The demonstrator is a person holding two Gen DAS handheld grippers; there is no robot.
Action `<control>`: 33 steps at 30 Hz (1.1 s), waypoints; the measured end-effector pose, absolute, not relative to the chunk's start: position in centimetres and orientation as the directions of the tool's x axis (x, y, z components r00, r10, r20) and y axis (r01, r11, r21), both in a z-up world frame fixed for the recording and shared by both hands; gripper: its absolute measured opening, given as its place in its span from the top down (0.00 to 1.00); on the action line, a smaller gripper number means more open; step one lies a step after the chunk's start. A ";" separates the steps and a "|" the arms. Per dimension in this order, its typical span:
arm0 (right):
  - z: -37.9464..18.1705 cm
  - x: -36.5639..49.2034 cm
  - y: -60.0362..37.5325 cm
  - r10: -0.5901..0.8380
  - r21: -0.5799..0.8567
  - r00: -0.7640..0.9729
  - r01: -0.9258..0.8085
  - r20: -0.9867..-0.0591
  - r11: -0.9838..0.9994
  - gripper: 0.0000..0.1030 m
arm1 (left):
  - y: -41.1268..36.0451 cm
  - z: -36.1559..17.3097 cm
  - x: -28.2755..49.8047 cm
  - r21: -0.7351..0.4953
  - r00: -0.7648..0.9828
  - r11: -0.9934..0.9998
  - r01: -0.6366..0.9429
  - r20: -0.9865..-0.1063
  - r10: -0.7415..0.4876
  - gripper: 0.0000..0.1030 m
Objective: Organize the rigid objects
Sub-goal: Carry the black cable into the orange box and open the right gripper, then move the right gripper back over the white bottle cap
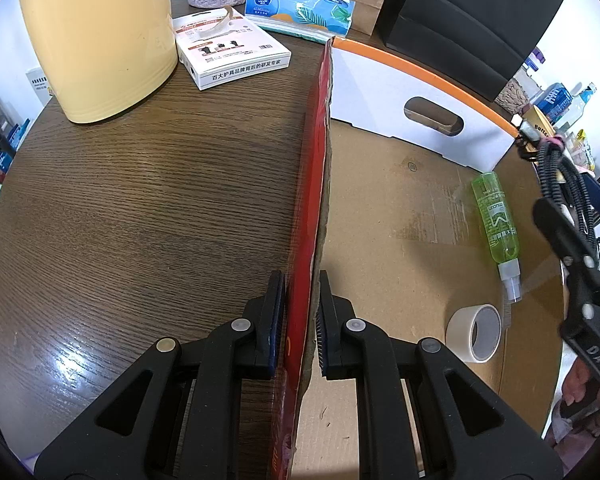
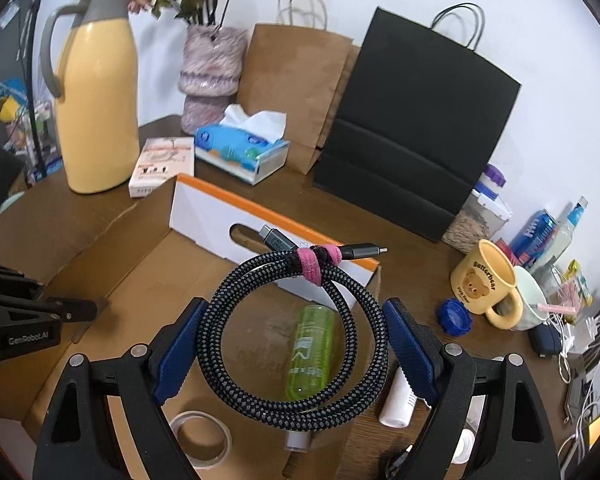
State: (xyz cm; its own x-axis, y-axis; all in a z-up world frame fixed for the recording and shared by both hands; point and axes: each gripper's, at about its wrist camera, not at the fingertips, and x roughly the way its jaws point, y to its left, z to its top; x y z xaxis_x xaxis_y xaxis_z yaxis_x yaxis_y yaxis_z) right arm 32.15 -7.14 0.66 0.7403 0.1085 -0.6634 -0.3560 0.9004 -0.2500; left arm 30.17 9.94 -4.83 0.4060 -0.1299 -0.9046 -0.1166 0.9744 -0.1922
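My left gripper (image 1: 300, 316) is shut on the red side wall (image 1: 312, 208) of an open cardboard box and holds it upright. Inside the box lie a green spray bottle (image 1: 496, 220) and a roll of white tape (image 1: 476, 332). My right gripper (image 2: 292, 344) is shut on a coiled braided black cable (image 2: 292, 344) bound with a pink strap (image 2: 312, 266). It holds the coil above the box floor, over the green bottle (image 2: 310, 356) and near the tape (image 2: 200, 436). The right gripper also shows at the right edge of the left wrist view (image 1: 580, 264).
A yellow jug (image 2: 96, 100), a white carton (image 1: 228, 54), a tissue pack (image 2: 240, 152), a vase, and brown and black paper bags (image 2: 416, 128) stand behind the box. A yellow bear mug (image 2: 488, 284), blue cap, bottles and white cables crowd the right side.
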 end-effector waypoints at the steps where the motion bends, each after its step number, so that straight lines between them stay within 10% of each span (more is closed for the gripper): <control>1: 0.4 32.3 -7.0 0.104 -0.253 0.735 -0.358 -0.670 0.899 0.12 | 9.9 -4.8 30.2 -0.192 0.406 0.975 -0.116 -0.905 -0.129 0.90; 33: 0.0 32.2 -8.4 0.091 -0.227 0.718 -0.335 -0.690 0.914 0.00 | 9.8 -4.8 30.3 -0.193 0.406 0.974 -0.117 -0.904 -0.131 0.90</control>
State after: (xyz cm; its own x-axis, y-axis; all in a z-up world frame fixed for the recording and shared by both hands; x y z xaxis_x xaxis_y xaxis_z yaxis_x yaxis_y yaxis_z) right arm 32.16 -8.37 0.03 0.7177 0.0912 -0.6903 -0.3348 0.9145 -0.2273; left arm 30.29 9.85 -4.78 0.4064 -0.1307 -0.9043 -0.1170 0.9741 -0.1934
